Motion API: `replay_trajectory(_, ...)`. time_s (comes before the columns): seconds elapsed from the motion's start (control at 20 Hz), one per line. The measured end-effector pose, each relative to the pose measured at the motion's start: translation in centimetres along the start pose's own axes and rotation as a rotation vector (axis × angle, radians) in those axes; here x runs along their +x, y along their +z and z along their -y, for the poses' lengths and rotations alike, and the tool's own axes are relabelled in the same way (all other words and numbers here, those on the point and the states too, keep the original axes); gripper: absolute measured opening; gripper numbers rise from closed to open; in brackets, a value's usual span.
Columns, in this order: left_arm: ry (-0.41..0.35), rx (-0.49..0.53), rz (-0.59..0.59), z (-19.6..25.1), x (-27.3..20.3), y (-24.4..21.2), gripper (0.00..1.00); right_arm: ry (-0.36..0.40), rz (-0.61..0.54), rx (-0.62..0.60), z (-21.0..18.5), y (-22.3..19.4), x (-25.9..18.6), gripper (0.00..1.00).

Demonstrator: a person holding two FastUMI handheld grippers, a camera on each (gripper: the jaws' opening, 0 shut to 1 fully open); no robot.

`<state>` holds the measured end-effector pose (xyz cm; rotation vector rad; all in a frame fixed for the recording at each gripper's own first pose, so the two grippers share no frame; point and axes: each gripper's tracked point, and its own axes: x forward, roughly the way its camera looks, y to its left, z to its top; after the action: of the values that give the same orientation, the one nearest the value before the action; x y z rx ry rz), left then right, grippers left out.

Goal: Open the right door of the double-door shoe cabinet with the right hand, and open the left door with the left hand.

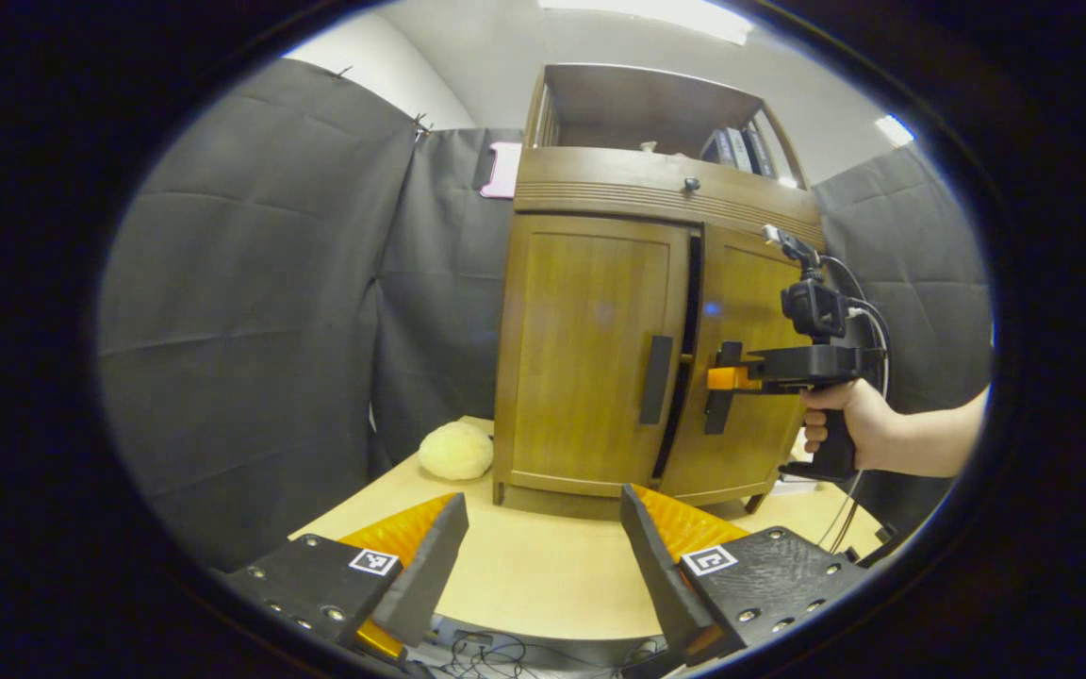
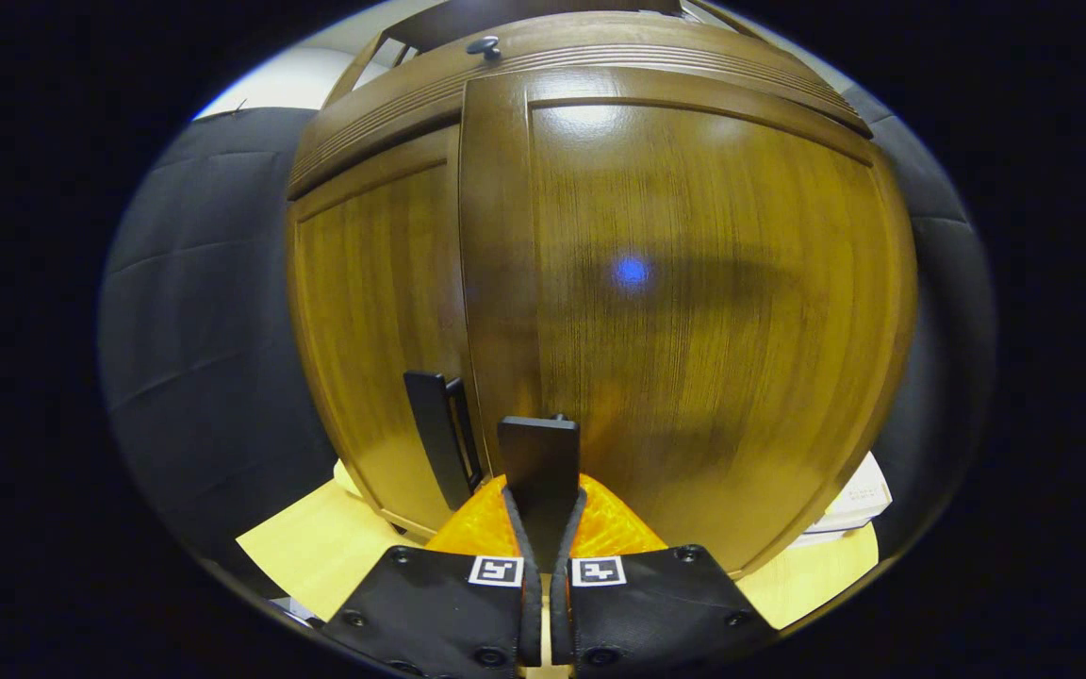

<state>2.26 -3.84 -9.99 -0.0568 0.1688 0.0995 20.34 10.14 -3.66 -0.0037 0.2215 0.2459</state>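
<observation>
A brown wooden shoe cabinet (image 1: 600,189) stands on a light table (image 1: 543,575). Its left door (image 1: 590,349) looks closed, with a dark vertical handle (image 1: 656,379). The right door (image 1: 741,311) stands slightly ajar; a dark gap runs between the doors. My right gripper (image 1: 724,377), held by a hand (image 1: 849,424), is shut on the right door's handle (image 1: 720,387). In the right gripper view the right gripper (image 2: 543,528) pinches that handle (image 2: 539,462) against the right door (image 2: 694,283), with the left door's handle (image 2: 435,443) beside it. My left gripper (image 1: 543,542) is open, low over the table, short of the cabinet.
A pale yellow plush ball (image 1: 455,451) lies on the table left of the cabinet. Books (image 1: 741,151) stand in the open shelf on top. A small knob (image 1: 691,185) sits on the drawer band. Cables (image 1: 859,311) trail from the right gripper. White paper (image 2: 859,500) lies at the cabinet's right.
</observation>
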Motion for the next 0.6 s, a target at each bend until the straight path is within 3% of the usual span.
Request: replay_trajectory(0.6,-0.088,0.016,-0.002,0.36,-0.01,0.59,0.91,-0.015,0.009,-0.001,0.06,0.09,0.15,0.01)
